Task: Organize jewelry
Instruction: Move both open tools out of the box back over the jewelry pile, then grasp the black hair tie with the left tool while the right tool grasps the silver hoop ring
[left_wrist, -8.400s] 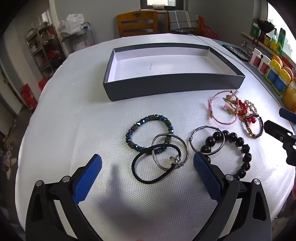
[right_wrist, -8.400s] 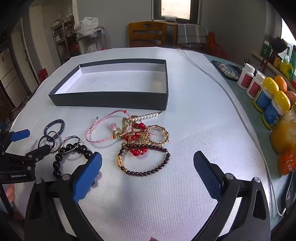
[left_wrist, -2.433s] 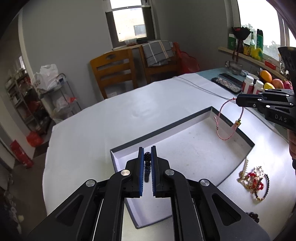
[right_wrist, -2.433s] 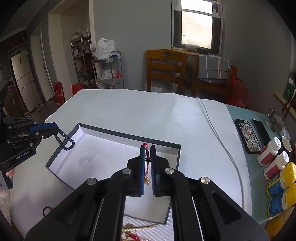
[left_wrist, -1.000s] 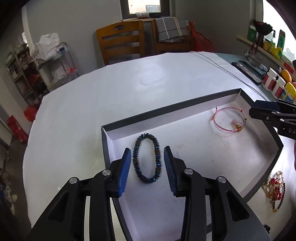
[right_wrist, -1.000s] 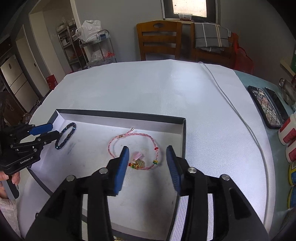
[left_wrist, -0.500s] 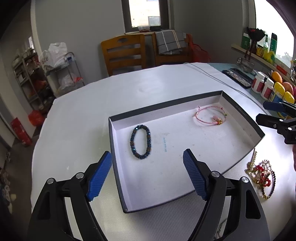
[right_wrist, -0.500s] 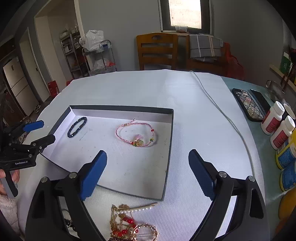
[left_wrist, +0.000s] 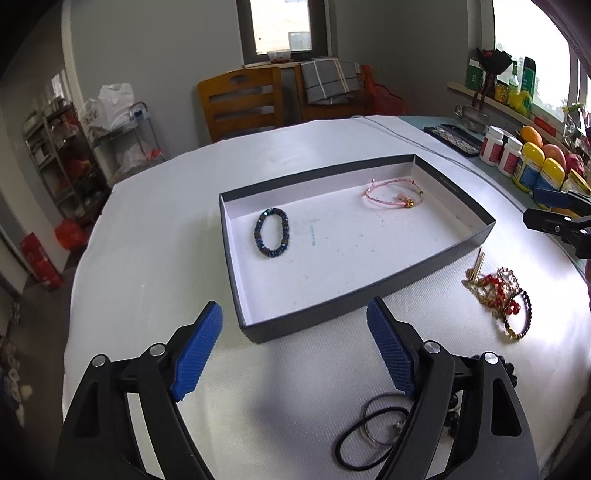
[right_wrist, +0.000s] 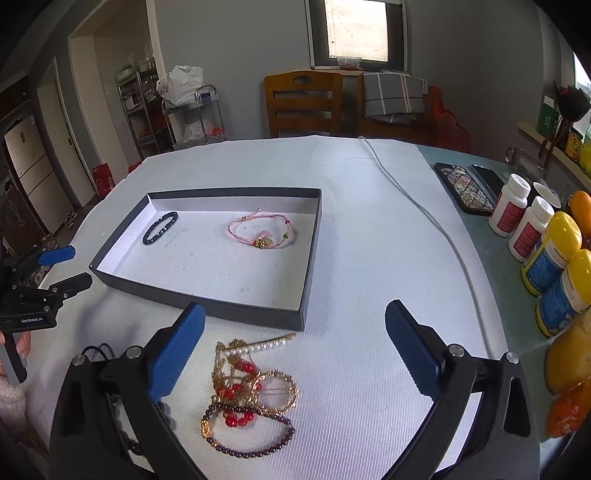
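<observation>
two bracelets in box | jewelry pile before box

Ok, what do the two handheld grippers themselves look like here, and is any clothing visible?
Both are matte black plastic frames with silver screws and two fingers faced with ribbed blue pads. The left gripper carries small white lettering on its body; the right gripper shows the same black and blue build. No cables show. A pale knitted sleeve sits at the left hand.
</observation>
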